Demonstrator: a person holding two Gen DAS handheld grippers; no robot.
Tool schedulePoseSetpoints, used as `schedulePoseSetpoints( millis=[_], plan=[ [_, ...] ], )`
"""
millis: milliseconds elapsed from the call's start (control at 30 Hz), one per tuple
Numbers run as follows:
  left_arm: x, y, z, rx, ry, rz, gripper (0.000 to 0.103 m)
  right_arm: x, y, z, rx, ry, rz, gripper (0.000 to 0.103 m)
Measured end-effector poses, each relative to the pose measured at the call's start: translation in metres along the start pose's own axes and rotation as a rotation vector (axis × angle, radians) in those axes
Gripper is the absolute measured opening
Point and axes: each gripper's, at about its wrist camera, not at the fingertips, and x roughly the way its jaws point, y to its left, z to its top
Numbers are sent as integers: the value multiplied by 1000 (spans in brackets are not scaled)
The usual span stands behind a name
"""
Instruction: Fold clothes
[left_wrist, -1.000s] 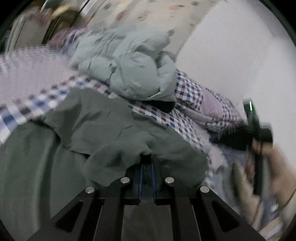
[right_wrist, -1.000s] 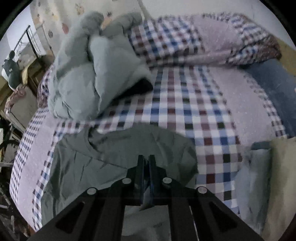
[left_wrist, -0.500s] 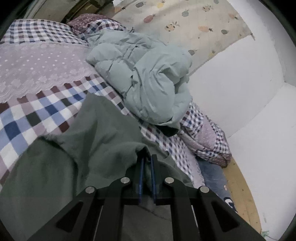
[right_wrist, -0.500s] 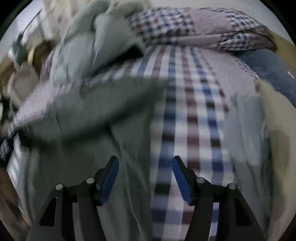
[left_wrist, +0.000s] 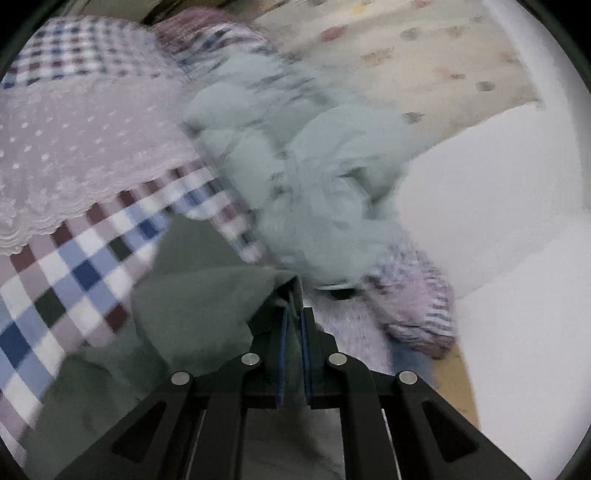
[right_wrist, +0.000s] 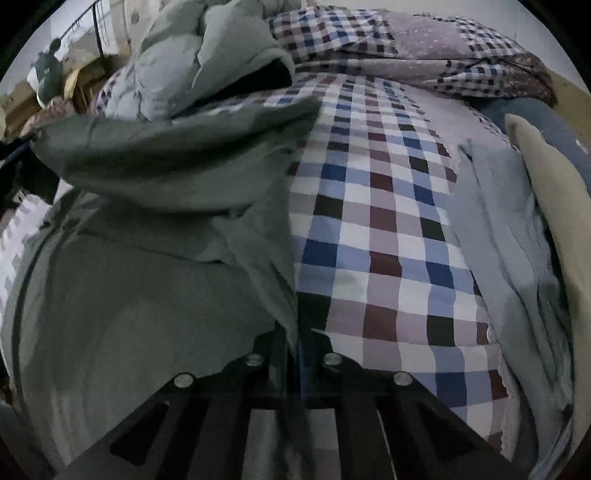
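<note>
The left gripper (left_wrist: 293, 325) has its jaws pinched nearly together on a bunched edge of the dark green garment (right_wrist: 155, 295); the right gripper (right_wrist: 293, 350) is likewise clamped on the garment's near right edge. Holding two edges at once lets the cloth be lifted and laid over itself, and a raised flap already arches across its upper part.

The checked bedspread (right_wrist: 376, 229) gives a broad, soft surface for folding; the garment lies on its left half. A pale puffy jacket (right_wrist: 192, 62) is heaped behind it, and lighter clothes (right_wrist: 502, 236) lie along the right, seemingly set aside.
</note>
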Motion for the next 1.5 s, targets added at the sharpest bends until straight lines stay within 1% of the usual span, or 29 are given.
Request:
schedulePoseSetpoints(
  millis=[100, 167, 200, 267, 300, 333, 367, 400, 500, 533, 567, 633, 667, 733, 800, 933, 967, 1000, 1033, 1067, 1100, 1133, 1267, 1333, 1400, 1500],
  plan=[
    [25, 7, 0, 40, 78, 135, 6, -8, -5, 0, 13, -25, 14, 2],
    [40, 11, -1, 67, 127, 220, 7, -4, -14, -4, 43, -7, 27, 2],
    [38, 9, -5, 82, 127, 222, 9, 0, -17, -6, 54, 10, 31, 3],
    [33, 7, -14, 112, 124, 226, 21, 7, -24, -10, 67, 38, 35, 12],
    [24, 4, -20, 119, 101, 209, 41, 4, -25, -11, 68, 35, 36, 16],
    [15, 2, -25, 126, 76, 192, 64, 1, -25, -12, 65, 30, 31, 25],
    [4, 1, -30, 127, 43, 179, 74, -5, -24, -13, 55, 24, 20, 33],
    [-5, 0, -35, 129, 15, 166, 84, -10, -24, -12, 47, 7, 14, 36],
    [-12, -3, -61, 154, 22, 123, 85, -28, -19, -9, 20, -73, 30, 37],
    [-15, -4, -70, 162, 24, 108, 86, -33, -15, -7, 3, -103, 33, 42],
    [-17, -5, -79, 171, 27, 94, 86, -36, -9, -5, -24, -133, 31, 47],
    [-22, -7, -96, 187, 31, 65, 87, -39, 7, 0, -99, -187, 16, 48],
    [-24, -8, -105, 197, 39, 50, 87, -37, 18, 2, -148, -197, 2, 48],
    [-13, -10, -122, 240, 108, 18, 87, -28, 35, 6, -220, -193, -26, 48],
    [-2, -10, -134, 268, 137, 26, 87, -14, 49, 10, -268, -167, -40, 47],
    [10, -7, -143, 228, 187, 4, 87, 16, 68, 17, -342, -115, -66, 45],
    [10, -6, -142, 221, 189, -2, 87, 21, 68, 17, -348, -102, -73, 43],
    [10, -6, -141, 215, 192, -9, 87, 26, 68, 17, -351, -91, -82, 39],
    [10, -6, -140, 210, 193, -15, 87, 29, 67, 19, -350, -82, -90, 31],
    [9, -6, -138, 208, 188, -18, 87, 32, 65, 20, -341, -75, -100, 18],
    [8, -5, -137, 206, 183, -20, 87, 33, 62, 22, -324, -74, -109, 14],
    [7, -4, -136, 203, 179, -20, 87, 32, 58, 23, -309, -80, -122, 7],
    [5, 0, -132, 180, 181, -30, 87, 25, 41, 28, -274, -99, -210, 4],
    [5, 1, -129, 173, 180, -32, 87, 18, 28, 30, -235, -104, -242, 3],
    [5, 2, -125, 166, 180, -36, 87, 16, 13, 31, -179, -91, -256, 3],
    [2, 5, -119, 156, 178, -43, 87, 22, 0, 30, -132, -31, -244, 4]
  ],
)
